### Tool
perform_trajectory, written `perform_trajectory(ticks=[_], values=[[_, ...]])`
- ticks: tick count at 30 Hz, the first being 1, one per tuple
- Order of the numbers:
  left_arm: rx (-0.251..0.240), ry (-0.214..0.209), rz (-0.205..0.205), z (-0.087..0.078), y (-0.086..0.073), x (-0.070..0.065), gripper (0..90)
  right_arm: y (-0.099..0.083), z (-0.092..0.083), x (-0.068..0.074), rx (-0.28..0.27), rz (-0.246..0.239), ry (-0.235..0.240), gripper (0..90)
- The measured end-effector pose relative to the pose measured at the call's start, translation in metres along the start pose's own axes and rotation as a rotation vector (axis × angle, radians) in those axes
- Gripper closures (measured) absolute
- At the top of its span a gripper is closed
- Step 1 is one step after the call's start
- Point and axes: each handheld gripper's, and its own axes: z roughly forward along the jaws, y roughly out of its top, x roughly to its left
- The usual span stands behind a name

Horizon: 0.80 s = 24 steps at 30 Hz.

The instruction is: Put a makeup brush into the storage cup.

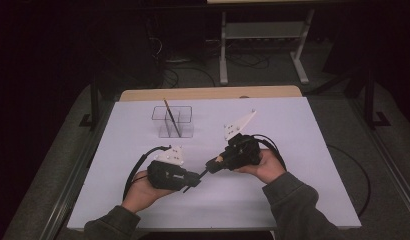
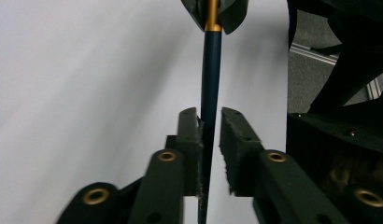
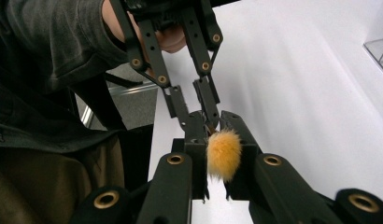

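The makeup brush [image 2: 211,70] spans level between the two grippers above the near middle of the white table [image 1: 293,200], its dark handle running left into the left gripper [image 1: 195,181], whose jaws stand barely apart around it, while the right gripper [image 1: 209,167] is clamped on the ferrule just behind its orange bristles [image 3: 223,155].

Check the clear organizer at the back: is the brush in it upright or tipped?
Tipped. In the high view the brush leans inside the clear organizer, its upper end slanting up-left past the rim.
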Motion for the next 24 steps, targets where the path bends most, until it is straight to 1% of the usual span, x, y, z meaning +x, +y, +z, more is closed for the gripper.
perform_trajectory(ticks=[1,2,4,7,9,10,11,12,13,14,15,16,17,20,22,24], values=[[-0.001,-0.003,-0.003,0.0007,0.0,-0.0003,81.8,0.0006,0.0001,0.0004,-0.003,-0.002,0.002,80.8],[0.002,-0.005,0.004,0.0011,0.0001,0.0003,82.5,0.0011,0.0002,0.0006,-0.004,-0.001,0.003,80.8],[-0.004,-0.007,0.004,0.0022,-0.0003,0.0005,83.2,0.0013,0.0001,0.0008,-0.01,-0.004,0.001,80.8],[-0.02,-0.012,-0.012,0.0035,-0.0022,0.0003,83.6,0.0011,0.0003,0.0013,-0.021,-0.006,-0.001,79.7],[-0.049,-0.011,-0.027,0.0032,-0.0047,0.0011,83.8,0.0005,-0.0001,0.0017,-0.037,0.002,-0.012,76.0],[-0.064,-0.01,-0.038,0.003,-0.0059,0.0013,83.8,0.0,-0.0002,0.0018,-0.049,0.01,-0.005,72.5],[-0.077,-0.008,-0.044,0.0023,-0.007,0.0019,83.9,-0.0008,-0.0001,0.0014,-0.049,0.017,-0.011,68.3],[-0.084,-0.009,-0.046,0.0012,-0.0079,0.0028,83.9,-0.0014,0.0008,0.0008,-0.051,0.013,-0.019,65.6],[-0.099,-0.01,-0.06,0.0007,-0.0087,0.0027,83.9,-0.0023,0.002,0.0007,-0.052,0.012,-0.022,65.3],[-0.105,-0.007,-0.061,0.0001,-0.0092,0.0033,83.9,-0.0034,0.0036,-0.0001,-0.063,0.005,-0.022,64.8],[-0.113,-0.005,-0.08,0.0,-0.0097,0.0025,83.9,-0.0048,0.0044,0.0002,-0.063,0.016,-0.021,64.6],[-0.111,-0.002,-0.078,-0.0006,-0.0096,0.0028,83.9,-0.0056,0.0057,-0.0004,-0.068,0.015,-0.019,64.2],[-0.113,0.004,-0.067,-0.0011,-0.0095,0.0038,83.9,-0.0062,0.0067,-0.0011,-0.071,0.014,-0.022,64.0],[-0.123,0.007,-0.074,-0.0002,-0.0091,0.0039,83.9,-0.007,0.0086,-0.0008,-0.092,0.028,-0.013,65.4],[-0.124,0.001,-0.075,0.0014,-0.0086,0.0031,83.9,-0.0074,0.0096,-0.0019,-0.115,0.035,-0.003,69.6],[-0.12,0.001,-0.069,0.0022,-0.008,0.0028,83.9,-0.0075,0.0096,-0.0028,-0.123,0.04,0.01,76.3]])
